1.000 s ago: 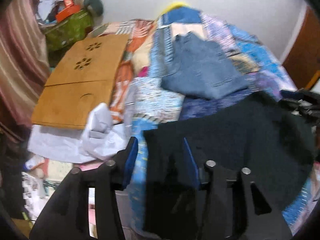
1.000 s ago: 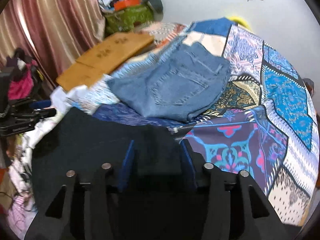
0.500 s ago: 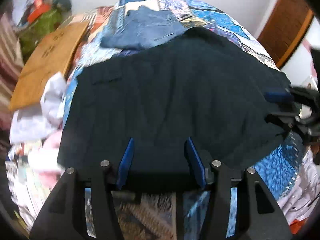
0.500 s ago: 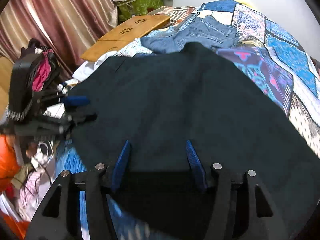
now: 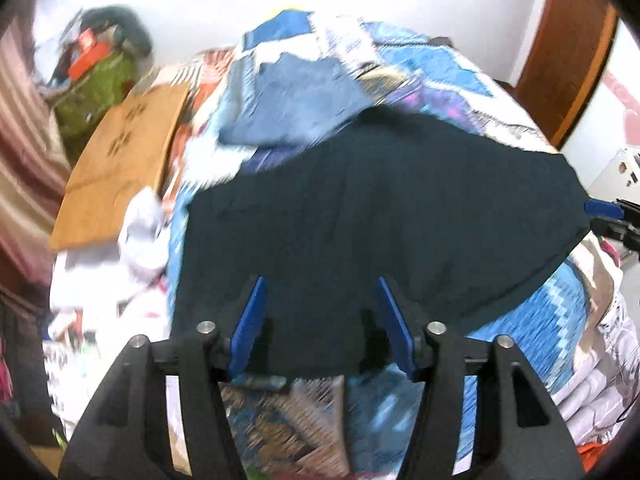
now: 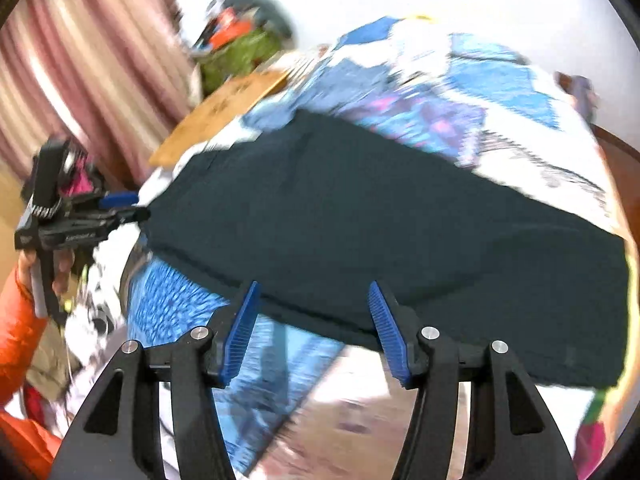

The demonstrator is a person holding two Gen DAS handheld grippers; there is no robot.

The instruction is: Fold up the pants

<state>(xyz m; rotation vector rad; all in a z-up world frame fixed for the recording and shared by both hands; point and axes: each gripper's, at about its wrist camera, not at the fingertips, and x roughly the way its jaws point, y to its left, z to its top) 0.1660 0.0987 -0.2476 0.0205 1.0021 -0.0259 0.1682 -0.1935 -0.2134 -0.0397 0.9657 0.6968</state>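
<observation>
Dark navy pants [image 5: 380, 216] lie spread flat on the patchwork bedspread; they also show in the right wrist view [image 6: 360, 216]. My left gripper [image 5: 320, 320] is open, its blue pads on either side of the near hem, with cloth lying between them. My right gripper [image 6: 314, 320] is open at the near edge of the pants, not holding them. Each gripper shows in the other's view: the left one [image 6: 124, 206] at the pants' left corner, the right one [image 5: 600, 210] at the right corner.
Folded blue jeans [image 5: 296, 100] lie further back on the bed. A wooden lap table [image 5: 120, 164] sits at the left with white cloth [image 5: 140, 228] beside it. A green bag [image 5: 96, 80], striped curtains [image 6: 80, 80] and a brown door [image 5: 568, 52] ring the bed.
Both grippers held the pants up a second ago, then laid them flat on the bed. Both now stand open, and the right one has drawn back to the edge.
</observation>
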